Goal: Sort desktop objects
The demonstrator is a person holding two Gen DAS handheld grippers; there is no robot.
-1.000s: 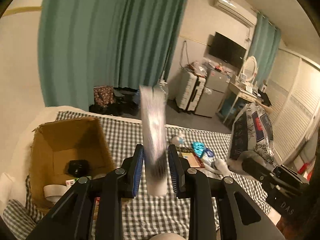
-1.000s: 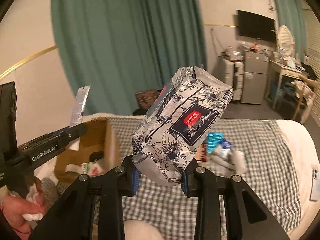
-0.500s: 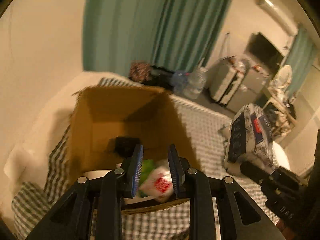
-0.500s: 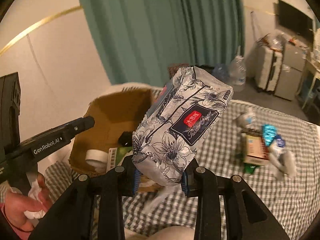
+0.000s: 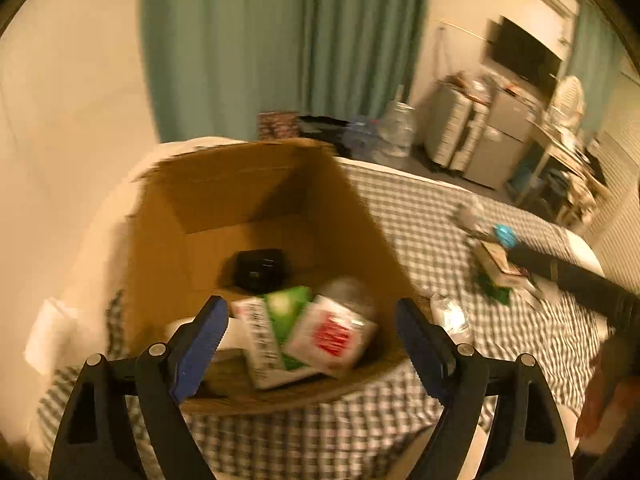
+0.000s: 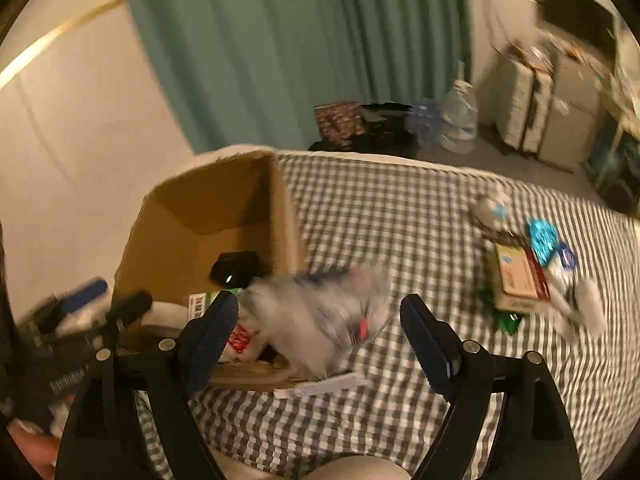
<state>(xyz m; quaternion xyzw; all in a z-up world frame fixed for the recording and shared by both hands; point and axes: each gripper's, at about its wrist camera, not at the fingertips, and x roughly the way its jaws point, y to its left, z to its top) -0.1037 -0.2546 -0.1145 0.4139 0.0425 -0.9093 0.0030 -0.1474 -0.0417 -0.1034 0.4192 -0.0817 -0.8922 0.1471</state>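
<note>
Where the checked bed (image 6: 400,208) fills the frame, cardboard box (image 6: 208,216) at centre left, blurred tissue pack (image 6: 320,312) at its lower right corner, long axis unclear, right tongs (image 6: 320,320) spread above, left tongs (image 5: 308,328) spread over box.

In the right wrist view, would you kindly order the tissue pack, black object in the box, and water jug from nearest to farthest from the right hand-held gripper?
1. Tissue pack, blurred, between the open fingers of the right hand-held gripper.
2. Black object, inside the cardboard box, left.
3. Water jug, on the floor by the curtain.
</note>
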